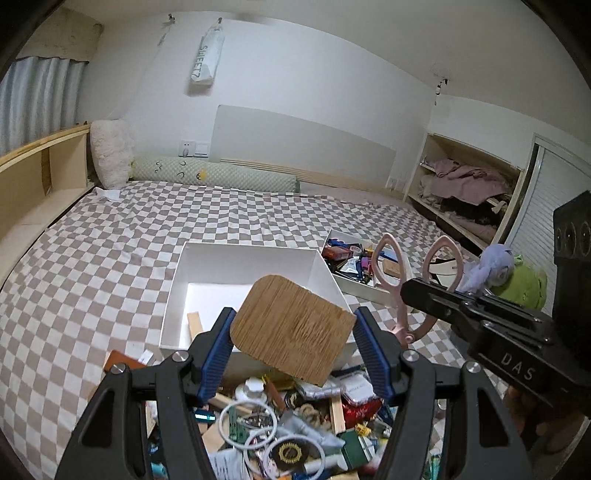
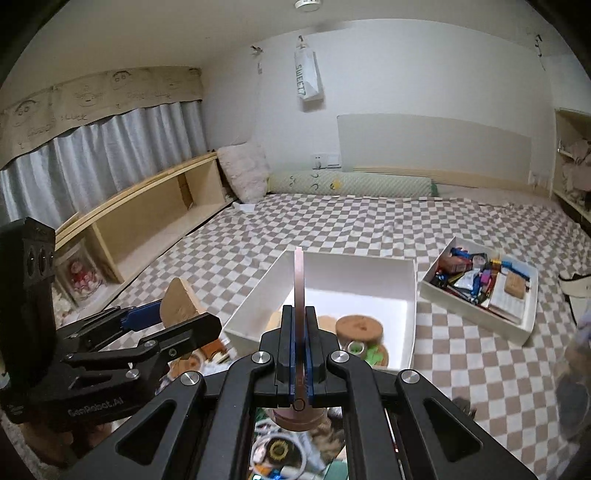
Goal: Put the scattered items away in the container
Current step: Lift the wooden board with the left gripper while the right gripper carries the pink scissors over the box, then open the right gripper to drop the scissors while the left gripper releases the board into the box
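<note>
My left gripper (image 1: 293, 336) clamps a wooden board (image 1: 291, 328), my right gripper (image 2: 298, 354) clamps scissors (image 2: 299, 295); the white box (image 2: 410, 295) holds little, and most clutter (image 1: 288, 424) remains.

Bedroom. Bed with grey-and-white checkered sheet (image 1: 147, 236) fills the area ahead of the tongs. Far end: plain white wall (image 1: 295, 92), pale headboard panel (image 1: 303, 144), wall switches (image 1: 192, 148) low to its left. Green bolster (image 1: 214, 173) along the head, fluffy white pillow (image 1: 110, 155) propped in the corner. White "SWEET" bag (image 1: 206, 55) hangs above. Left of the tongs: low wooden shelf unit (image 2: 147, 221), grey curtains (image 2: 103, 151) under a beige valance (image 2: 99, 92). Right: open shelving with piled clothes (image 1: 465, 181). Ceiling fixture (image 2: 308, 4) overhead.
</note>
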### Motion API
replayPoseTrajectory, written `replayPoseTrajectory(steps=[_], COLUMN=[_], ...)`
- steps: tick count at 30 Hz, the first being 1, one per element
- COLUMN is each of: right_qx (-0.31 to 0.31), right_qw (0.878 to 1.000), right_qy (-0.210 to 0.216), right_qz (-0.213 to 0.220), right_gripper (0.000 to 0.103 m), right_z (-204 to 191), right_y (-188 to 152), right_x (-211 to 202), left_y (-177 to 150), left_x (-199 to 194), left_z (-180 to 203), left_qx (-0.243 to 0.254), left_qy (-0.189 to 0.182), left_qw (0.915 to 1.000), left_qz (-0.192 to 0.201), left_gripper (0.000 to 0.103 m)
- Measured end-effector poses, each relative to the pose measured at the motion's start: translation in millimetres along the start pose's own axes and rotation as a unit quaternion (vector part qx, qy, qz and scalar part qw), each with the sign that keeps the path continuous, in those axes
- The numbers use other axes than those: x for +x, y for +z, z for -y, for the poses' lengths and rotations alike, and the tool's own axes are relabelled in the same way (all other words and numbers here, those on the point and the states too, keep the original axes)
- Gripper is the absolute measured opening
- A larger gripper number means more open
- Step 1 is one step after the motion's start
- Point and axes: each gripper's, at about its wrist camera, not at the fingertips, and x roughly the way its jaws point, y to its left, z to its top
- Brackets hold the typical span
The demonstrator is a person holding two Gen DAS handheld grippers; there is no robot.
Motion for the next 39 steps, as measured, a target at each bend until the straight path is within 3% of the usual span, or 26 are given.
replayPoseTrajectory(steps=[14, 39], right_qx=[0.010, 0.032], right_qw=[0.999, 0.994], right_qy=[-0.043, -0.069], right_qz=[-0.014, -0.080], right_gripper=[0.005, 0.005], right_z=[27, 66], right_y=[28, 22], right_x=[49, 147], left_y=[30, 24], left_x=[55, 151], left_z=[2, -31], left_qx=[0.033, 0.026], left_qy=[0.029, 0.068], left_qw=[0.9986, 0.9941], left_qz=[-0.028, -0.081], left_gripper=[0.064, 0.064])
